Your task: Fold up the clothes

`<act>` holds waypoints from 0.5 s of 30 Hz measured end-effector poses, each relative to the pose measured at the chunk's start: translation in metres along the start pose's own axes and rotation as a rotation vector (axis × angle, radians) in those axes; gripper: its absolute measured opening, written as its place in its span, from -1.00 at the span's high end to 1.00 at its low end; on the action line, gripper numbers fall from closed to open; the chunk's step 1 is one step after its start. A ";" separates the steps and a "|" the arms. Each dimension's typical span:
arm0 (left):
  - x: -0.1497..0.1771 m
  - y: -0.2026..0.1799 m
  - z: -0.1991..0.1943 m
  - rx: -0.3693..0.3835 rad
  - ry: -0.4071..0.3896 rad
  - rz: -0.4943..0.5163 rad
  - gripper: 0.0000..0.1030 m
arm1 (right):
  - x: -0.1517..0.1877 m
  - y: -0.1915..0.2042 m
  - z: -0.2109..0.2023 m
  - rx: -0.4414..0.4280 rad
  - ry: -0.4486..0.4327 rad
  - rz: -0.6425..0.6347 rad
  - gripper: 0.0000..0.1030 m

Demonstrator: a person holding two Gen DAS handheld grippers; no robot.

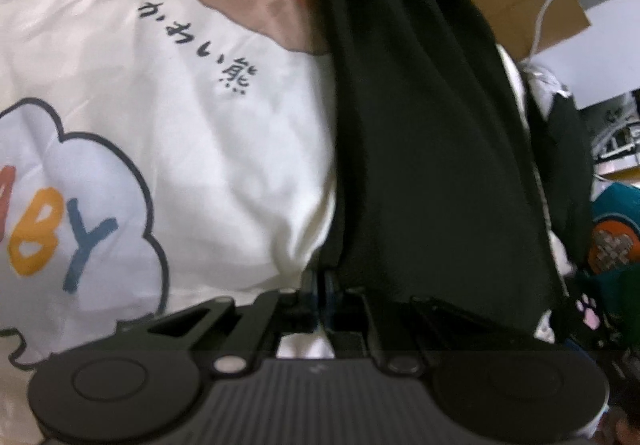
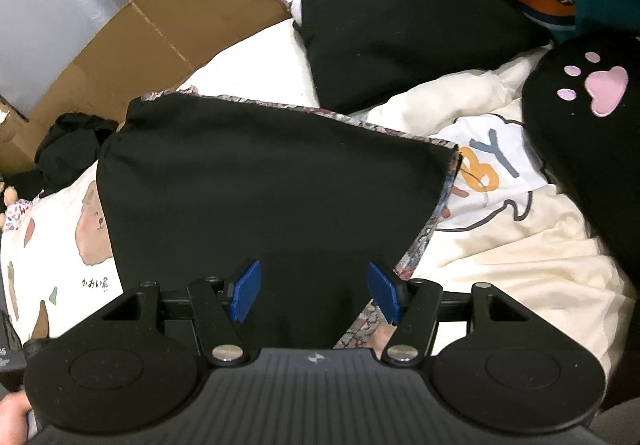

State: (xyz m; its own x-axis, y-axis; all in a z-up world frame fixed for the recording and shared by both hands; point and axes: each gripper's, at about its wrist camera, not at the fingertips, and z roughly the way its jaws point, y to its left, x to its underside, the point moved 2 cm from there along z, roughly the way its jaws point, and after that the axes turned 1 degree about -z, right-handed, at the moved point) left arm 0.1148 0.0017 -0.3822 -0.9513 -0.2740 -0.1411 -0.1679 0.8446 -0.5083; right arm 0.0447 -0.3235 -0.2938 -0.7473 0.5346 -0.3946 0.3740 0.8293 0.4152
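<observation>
Left gripper [image 1: 325, 287]: jaws nearly together, pinching an edge of the black garment [image 1: 432, 133], which hangs away from them over the cream printed sheet [image 1: 168, 117].
Black garment, right wrist view [image 2: 264, 197]: spread flat on the sheet [image 2: 512, 245], patterned lining at its edges.
Right gripper [image 2: 314, 293]: blue pads [image 2: 246, 291] wide apart, above the garment's near end, gripping nothing.
Folded black item [image 2: 400, 25]: farther back, beside cardboard [image 2: 160, 37].

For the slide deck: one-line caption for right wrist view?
Open right gripper over a folded black garment on a cream printed sheet.
</observation>
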 end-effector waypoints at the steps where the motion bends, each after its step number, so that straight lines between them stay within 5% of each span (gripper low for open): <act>1: 0.001 0.000 -0.002 0.002 -0.003 -0.004 0.69 | -0.003 -0.004 -0.002 -0.004 -0.002 0.025 -0.25; 8: 0.008 -0.017 -0.019 -0.006 -0.048 0.014 0.38 | -0.021 -0.016 -0.010 0.000 -0.012 0.046 -0.25; 15: 0.023 -0.027 -0.020 -0.018 -0.049 0.003 0.37 | -0.037 -0.042 -0.010 0.036 -0.034 0.056 -0.24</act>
State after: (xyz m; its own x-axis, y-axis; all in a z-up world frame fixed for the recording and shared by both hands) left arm 0.0924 -0.0178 -0.3545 -0.9381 -0.2932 -0.1847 -0.1697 0.8534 -0.4929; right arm 0.0505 -0.3795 -0.2882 -0.7062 0.5846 -0.3993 0.4341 0.8031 0.4081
